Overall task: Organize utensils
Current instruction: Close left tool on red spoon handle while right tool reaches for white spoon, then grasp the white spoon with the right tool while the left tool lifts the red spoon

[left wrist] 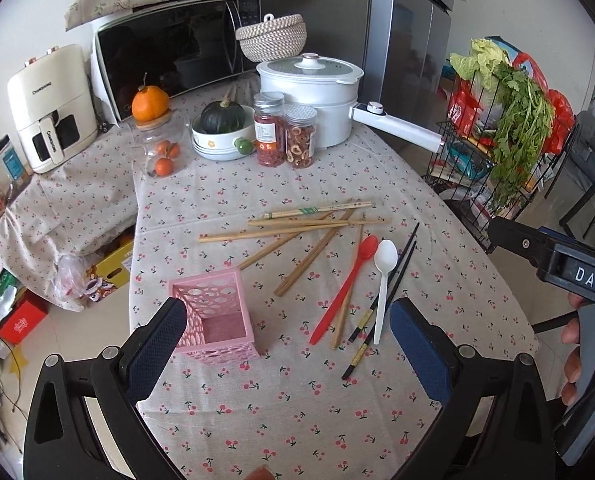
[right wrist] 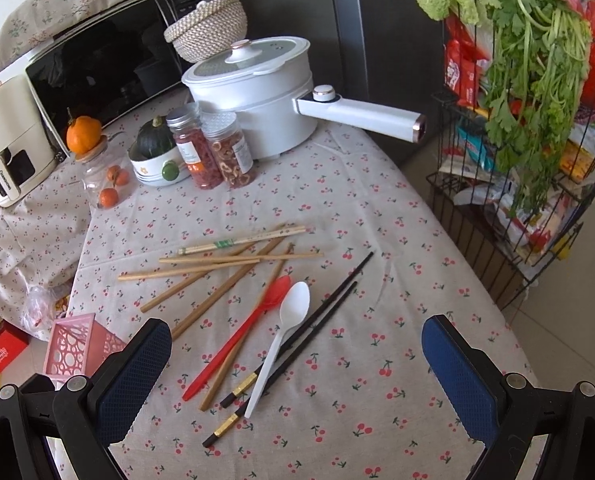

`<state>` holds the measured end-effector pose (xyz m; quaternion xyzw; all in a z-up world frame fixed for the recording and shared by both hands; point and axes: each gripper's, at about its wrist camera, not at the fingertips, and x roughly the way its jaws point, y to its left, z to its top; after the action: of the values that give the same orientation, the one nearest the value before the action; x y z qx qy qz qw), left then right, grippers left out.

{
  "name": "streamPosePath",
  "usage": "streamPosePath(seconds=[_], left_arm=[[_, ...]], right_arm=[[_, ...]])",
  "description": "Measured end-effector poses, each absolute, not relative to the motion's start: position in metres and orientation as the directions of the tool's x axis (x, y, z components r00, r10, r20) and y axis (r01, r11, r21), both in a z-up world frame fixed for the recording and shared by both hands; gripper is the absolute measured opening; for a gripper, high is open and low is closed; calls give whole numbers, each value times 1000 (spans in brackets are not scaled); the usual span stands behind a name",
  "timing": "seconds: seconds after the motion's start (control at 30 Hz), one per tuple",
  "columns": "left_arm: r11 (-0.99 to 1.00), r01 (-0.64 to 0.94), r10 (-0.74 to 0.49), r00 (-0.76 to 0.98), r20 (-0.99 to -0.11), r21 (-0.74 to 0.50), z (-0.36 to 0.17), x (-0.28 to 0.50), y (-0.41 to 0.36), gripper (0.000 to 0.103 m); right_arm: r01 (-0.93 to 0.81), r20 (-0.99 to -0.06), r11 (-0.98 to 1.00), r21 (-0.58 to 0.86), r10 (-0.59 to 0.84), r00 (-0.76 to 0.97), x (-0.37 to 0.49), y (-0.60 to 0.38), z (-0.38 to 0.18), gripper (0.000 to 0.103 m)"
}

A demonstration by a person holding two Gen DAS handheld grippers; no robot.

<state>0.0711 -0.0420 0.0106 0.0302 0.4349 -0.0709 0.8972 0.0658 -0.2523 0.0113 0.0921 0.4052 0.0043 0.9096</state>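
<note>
A pink perforated utensil holder [left wrist: 213, 316] stands upright and empty on the cherry-print tablecloth [left wrist: 297, 408]; it also shows at the left in the right wrist view [right wrist: 75, 350]. Several wooden chopsticks [left wrist: 293, 228] [right wrist: 217, 264] lie scattered beyond it. A red spoon [left wrist: 347, 286] [right wrist: 241, 346], a white spoon [left wrist: 382, 284] [right wrist: 283, 330] and two black chopsticks [left wrist: 389, 296] [right wrist: 317, 320] lie side by side. My left gripper [left wrist: 287, 332] is open and empty, its left finger beside the holder. My right gripper [right wrist: 297, 354] is open and empty above the spoons' handles.
A white electric pot [left wrist: 311, 96] with a long handle, two spice jars [left wrist: 283, 136], a bowl with a green squash [left wrist: 221, 128], a microwave [left wrist: 169, 56] and an air fryer [left wrist: 51, 108] stand at the back. A wire rack with greens [right wrist: 529, 120] stands off the table's right edge.
</note>
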Motion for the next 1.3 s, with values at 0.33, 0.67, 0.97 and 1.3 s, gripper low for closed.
streamPosePath(seconds=[0.33, 0.67, 0.97, 1.3], left_arm=[[960, 266, -191, 384, -903, -90, -36, 165, -110, 81], [928, 364, -153, 180, -972, -79, -140, 238, -172, 30], [920, 391, -50, 134, -990, 6, -170, 257, -192, 15], [932, 358, -152, 241, -959, -58, -126, 234, -169, 3]], right_arm=[[207, -857, 966, 153, 26, 515, 136, -313, -36, 103], [229, -928, 968, 105, 12, 373, 166, -357, -88, 103], [217, -932, 967, 136, 51, 359, 169, -366, -95, 103], [185, -932, 961, 204, 132, 339, 173, -355, -102, 103]])
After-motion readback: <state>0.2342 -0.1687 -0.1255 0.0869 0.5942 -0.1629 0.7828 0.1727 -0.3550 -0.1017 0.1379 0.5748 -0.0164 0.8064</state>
